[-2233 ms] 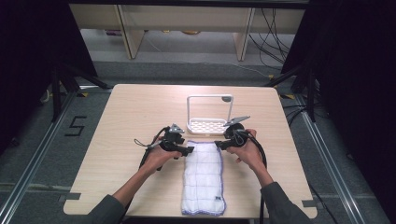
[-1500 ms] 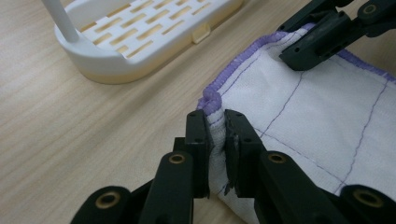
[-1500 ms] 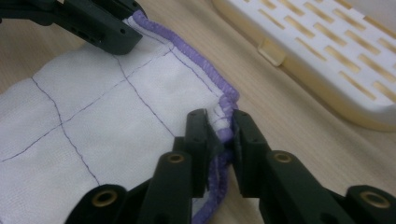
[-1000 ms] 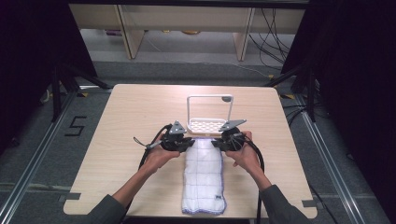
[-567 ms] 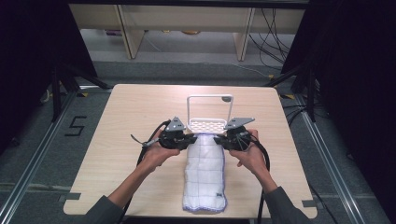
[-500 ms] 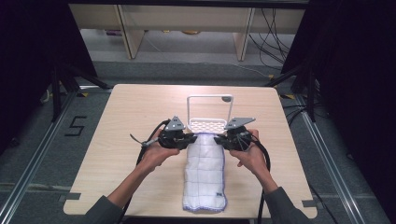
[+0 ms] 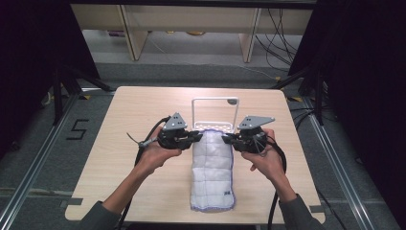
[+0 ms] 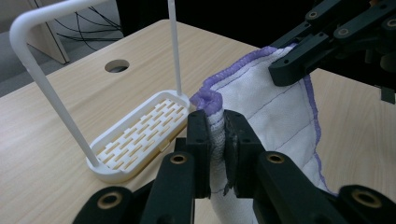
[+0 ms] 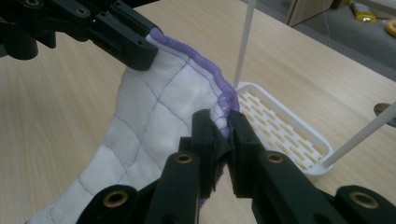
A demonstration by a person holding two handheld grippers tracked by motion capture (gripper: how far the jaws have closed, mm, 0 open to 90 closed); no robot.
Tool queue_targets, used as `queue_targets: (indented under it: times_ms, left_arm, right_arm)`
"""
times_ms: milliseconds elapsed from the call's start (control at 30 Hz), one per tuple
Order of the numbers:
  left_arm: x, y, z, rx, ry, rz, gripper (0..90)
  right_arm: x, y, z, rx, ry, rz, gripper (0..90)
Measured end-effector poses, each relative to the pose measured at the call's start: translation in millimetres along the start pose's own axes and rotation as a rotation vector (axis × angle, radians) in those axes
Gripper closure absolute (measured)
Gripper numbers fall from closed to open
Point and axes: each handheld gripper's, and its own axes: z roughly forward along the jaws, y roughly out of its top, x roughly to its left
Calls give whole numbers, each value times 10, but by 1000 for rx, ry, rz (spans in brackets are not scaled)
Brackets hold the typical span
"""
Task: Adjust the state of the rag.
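Observation:
A white quilted cloth [image 7: 213, 167] with a purple hem lies lengthwise on the wooden table, its far end lifted off the surface. My left gripper [image 7: 197, 137] is shut on the cloth's far left corner [image 8: 212, 116]. My right gripper [image 7: 225, 139] is shut on the far right corner [image 9: 223, 116]. Both corners hang above the table, just in front of a white rack [image 7: 214, 125] with a slotted base [image 8: 140, 135] and a tall hoop frame [image 8: 46, 84]. In each gripper view the other gripper [image 8: 327, 42] [image 9: 98, 28] shows pinching the opposite corner.
The rack's base [image 9: 285, 135] stands right behind the raised cloth edge. A round hole [image 8: 116, 65] is cut in the tabletop [image 7: 143, 105] near the far edge. Bare wood lies to the left and right of the cloth. Cables trail from both grippers toward the near edge.
Both grippers have risen with the cloth's far corners, lifting that end off the table and drawing it slightly toward the rack. The near end still rests on the table.

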Motion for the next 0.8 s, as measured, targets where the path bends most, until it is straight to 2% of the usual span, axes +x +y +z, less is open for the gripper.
queue_targets:
  times_ms: [33, 100, 200, 233, 267, 367, 433, 467, 533, 667, 733, 800]
  left_arm:
    - [-2, 17, -1, -4, 2, -3, 807]
    - [0, 44, -1, -4, 6, -2, 807]
    - [15, 85, -9, -3, 7, -3, 807]
    - [20, 100, -19, 3, 14, -1, 807]
    - [28, 109, -22, -4, 10, 2, 807]
    - [27, 169, -64, 0, 18, 5, 808]
    - [29, 206, -89, -11, 17, 6, 808]
    - [32, 231, -104, -3, 18, 13, 808]
    - [38, 278, -126, -5, 19, 17, 808]
    - [58, 370, -165, -12, 23, 16, 808]
    - [71, 414, -179, -15, 27, 16, 808]
    - [79, 463, -195, -20, 30, 14, 808]
  right_arm:
    - [3, 4, -1, -4, -12, 11, 832]
    - [-12, 20, -2, -8, -14, -2, 832]
    - [-20, 48, -5, -15, -11, 7, 832]
    - [-13, 58, -9, -17, -9, 23, 832]
    - [-27, 69, -8, -30, -13, 8, 832]
    - [-25, 111, -31, -32, 1, 3, 832]
    - [2, 134, -50, -41, -11, 20, 832]
    - [-30, 155, -65, -47, -8, -16, 833]
    - [-15, 181, -85, -59, -11, 7, 833]
    - [-56, 266, -133, -56, -10, -6, 833]
    - [-58, 314, -164, -54, -20, 8, 833]
    - [-94, 370, -189, -63, -31, -23, 833]
